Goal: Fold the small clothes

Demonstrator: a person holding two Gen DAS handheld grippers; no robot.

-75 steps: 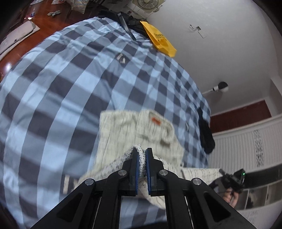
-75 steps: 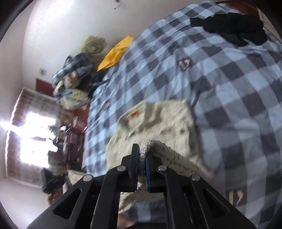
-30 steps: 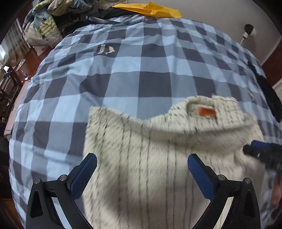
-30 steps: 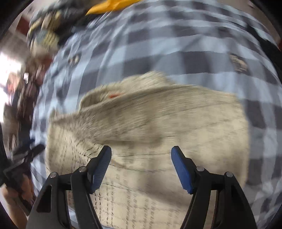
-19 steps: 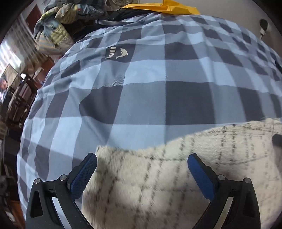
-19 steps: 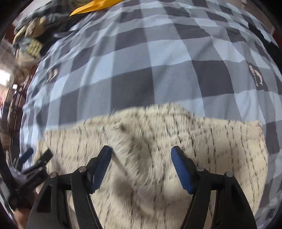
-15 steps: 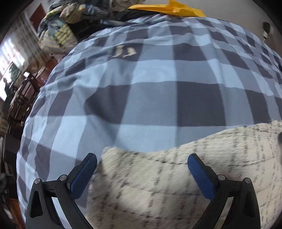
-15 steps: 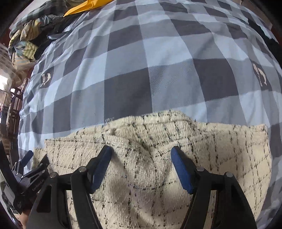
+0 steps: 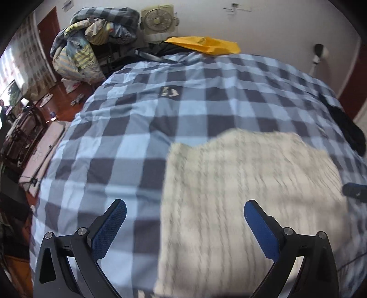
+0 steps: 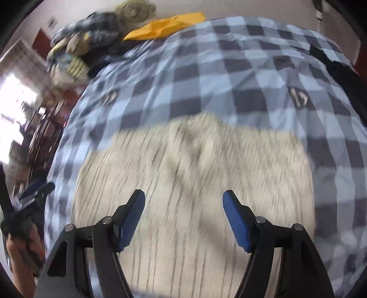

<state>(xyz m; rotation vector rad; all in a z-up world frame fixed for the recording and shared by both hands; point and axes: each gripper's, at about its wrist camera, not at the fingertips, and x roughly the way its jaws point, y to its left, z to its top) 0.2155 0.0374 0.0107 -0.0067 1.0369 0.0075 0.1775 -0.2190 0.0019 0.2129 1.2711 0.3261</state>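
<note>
A cream knitted garment with thin dark check lines (image 9: 247, 183) lies folded flat on the blue checked bed cover (image 9: 128, 142). My left gripper (image 9: 185, 220) is open and empty above the garment's left edge. My right gripper (image 10: 183, 211) is open and empty above the garment (image 10: 197, 165). The right gripper's tip shows at the right edge of the left wrist view (image 9: 354, 191). The left gripper and the hand holding it show at the left of the right wrist view (image 10: 25, 206). Both views are motion-blurred.
A yellow bag (image 9: 206, 44) and a pile of clothes (image 9: 91, 48) lie at the far end of the bed by a fan (image 9: 158, 21). A black garment (image 9: 348, 128) lies at the bed's right edge. Wooden floor and furniture (image 9: 25, 128) are at left.
Both grippers let go of the garment and opened. Since half a second ago both have pulled back and up, so more of the folded garment and the bed shows.
</note>
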